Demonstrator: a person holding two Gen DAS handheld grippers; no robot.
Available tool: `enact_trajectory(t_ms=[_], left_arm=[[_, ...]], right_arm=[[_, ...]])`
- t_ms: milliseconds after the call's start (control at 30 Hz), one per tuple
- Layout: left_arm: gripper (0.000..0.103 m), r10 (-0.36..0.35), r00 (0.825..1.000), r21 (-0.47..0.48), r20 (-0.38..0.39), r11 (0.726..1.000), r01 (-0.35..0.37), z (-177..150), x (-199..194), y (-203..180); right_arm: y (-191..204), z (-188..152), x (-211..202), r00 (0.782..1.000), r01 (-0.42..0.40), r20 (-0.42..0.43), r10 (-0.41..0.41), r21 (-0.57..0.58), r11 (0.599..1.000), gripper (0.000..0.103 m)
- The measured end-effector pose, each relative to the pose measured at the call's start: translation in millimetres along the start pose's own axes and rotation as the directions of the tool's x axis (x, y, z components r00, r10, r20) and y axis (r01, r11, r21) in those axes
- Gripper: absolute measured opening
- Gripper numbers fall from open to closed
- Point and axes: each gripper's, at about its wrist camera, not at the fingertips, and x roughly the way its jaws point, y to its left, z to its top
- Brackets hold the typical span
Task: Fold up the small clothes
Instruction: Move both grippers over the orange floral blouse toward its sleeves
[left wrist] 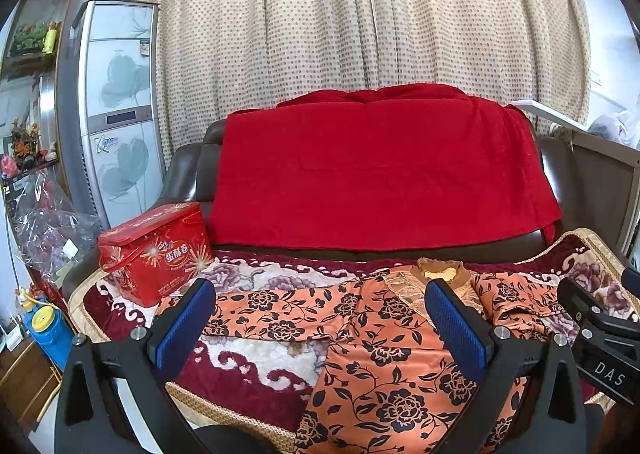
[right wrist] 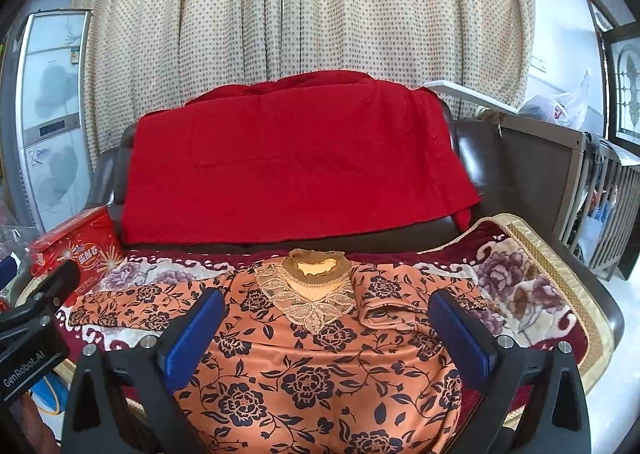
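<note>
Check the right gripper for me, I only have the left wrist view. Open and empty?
Observer: Yes. The right gripper is open, with nothing clamped between its blue pads. The orange black-flowered blouse lies spread in front of it.
Operator: The sleeve on the picture's right is half hidden here. How does it lie?
Observer: That sleeve is doubled back on itself beside the collar. It is not stretched out like the other one.
Operator: Any neckline detail?
Observer: A beige lace leaf trim lies flat below the collar, tapering down the front.
</note>
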Motion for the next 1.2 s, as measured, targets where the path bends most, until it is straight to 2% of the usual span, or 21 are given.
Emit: enact_trajectory(t_ms=[367,600,933,1200], left_arm=[[0.103,0.007,1.0,0.008,-0.004,1.0,-0.007,1.9,4.1,1.0],[0.103,0.026,0.999,0.002,-0.029,1.0,-0.026,-1.7,23.9,2.7],[0.103,0.065,0.997,-0.004,-0.052,0.998,-0.065,1.7,60.3,5.3],[0.103,0.072,0.993,0.025,-0.098,0.997,-0.07,-3.8,100.1,-13.1]], right_arm=[[-0.4,0.9,1.1,1.0,-0.001,-0.002,0.001,-0.008,1.0,0.103],[0.3,2.1,9.0,1.0,-0.002,-0.015,0.002,-0.014,1.0,0.103],[0.9,5.9,42.1,0.999,-0.02,-0.043,0.02,-0.016,1.0,0.103],[-4.1,2.0,85.7,0.995,-0.01,-0.099,0.009,-0.009,1.0,0.103]])
